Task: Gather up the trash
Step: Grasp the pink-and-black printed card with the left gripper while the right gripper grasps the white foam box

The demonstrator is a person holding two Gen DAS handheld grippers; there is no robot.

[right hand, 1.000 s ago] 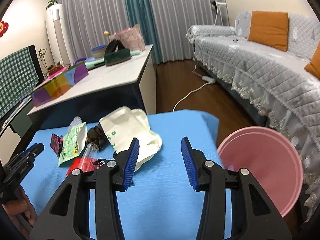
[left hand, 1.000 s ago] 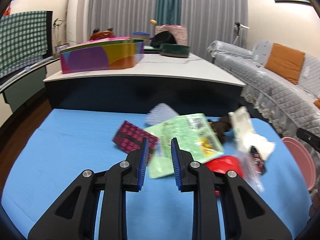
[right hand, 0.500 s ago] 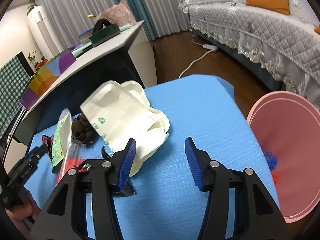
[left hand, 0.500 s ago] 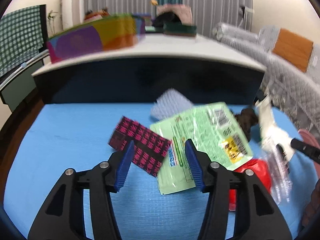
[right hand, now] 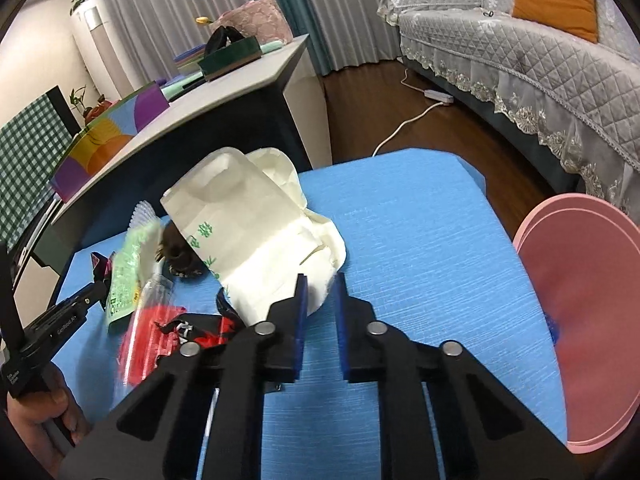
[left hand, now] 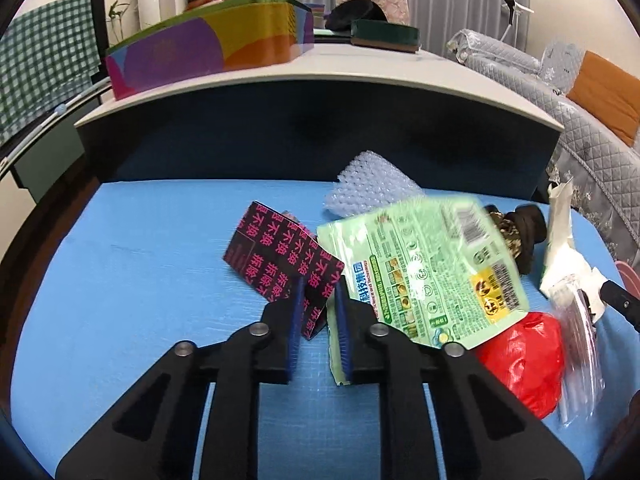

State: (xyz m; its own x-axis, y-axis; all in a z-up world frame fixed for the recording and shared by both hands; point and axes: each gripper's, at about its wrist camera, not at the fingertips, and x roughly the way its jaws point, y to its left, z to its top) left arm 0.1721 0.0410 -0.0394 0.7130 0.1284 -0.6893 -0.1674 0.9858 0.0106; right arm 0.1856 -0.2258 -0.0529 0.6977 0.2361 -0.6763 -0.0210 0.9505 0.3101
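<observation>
Trash lies on a blue table (left hand: 120, 280). My left gripper (left hand: 318, 300) has its jaws closed around the near corner of a black wrapper with pink writing (left hand: 276, 252). A green packet (left hand: 424, 268), a red bag (left hand: 524, 356), clear plastic (left hand: 580, 344) and bubble wrap (left hand: 368, 184) lie to its right. My right gripper (right hand: 320, 300) has its jaws narrowed on the near edge of a cream paper bag (right hand: 256, 232). A pink bin (right hand: 588, 312) stands at the table's right edge.
A dark brown lump (right hand: 180, 252) lies behind the cream bag. A white-topped counter (left hand: 320, 72) with a colourful box (left hand: 208, 48) stands beyond the table. A grey sofa (right hand: 520, 60) and a white power cord (right hand: 404, 124) on the floor are to the right.
Both grippers moved forward and down toward the trash, opened wide, then closed: the left on the black wrapper's corner, the right on the cream bag's edge.
</observation>
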